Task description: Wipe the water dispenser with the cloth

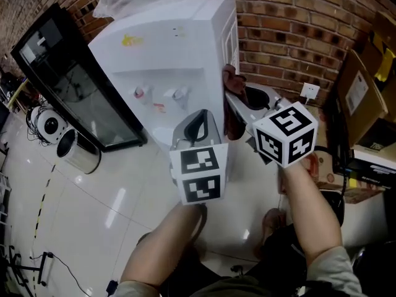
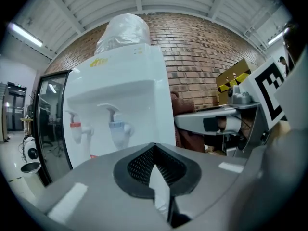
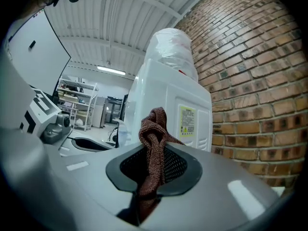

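Note:
The white water dispenser (image 1: 173, 48) stands against the brick wall, its red tap (image 2: 77, 124) and blue tap (image 2: 115, 124) facing me. My right gripper (image 1: 234, 101) is shut on a brown cloth (image 1: 231, 79), which bunches up above the jaws (image 3: 153, 129). It holds the cloth at the dispenser's right side panel (image 3: 163, 95); whether the cloth touches the panel I cannot tell. My left gripper (image 1: 198, 121) is in front of the dispenser below the taps, shut (image 2: 154, 150) with nothing in it. In the left gripper view the right gripper (image 2: 207, 123) and the cloth (image 2: 186, 137) show beside the dispenser's corner.
A black glass-door cabinet (image 1: 74, 85) stands left of the dispenser, a metal bin (image 1: 77, 150) in front of it. A brick wall (image 1: 291, 36) with a socket (image 1: 309, 91) is behind; cardboard boxes (image 1: 359, 98) crowd the right. A clear plastic bag (image 2: 125, 30) covers the dispenser's top.

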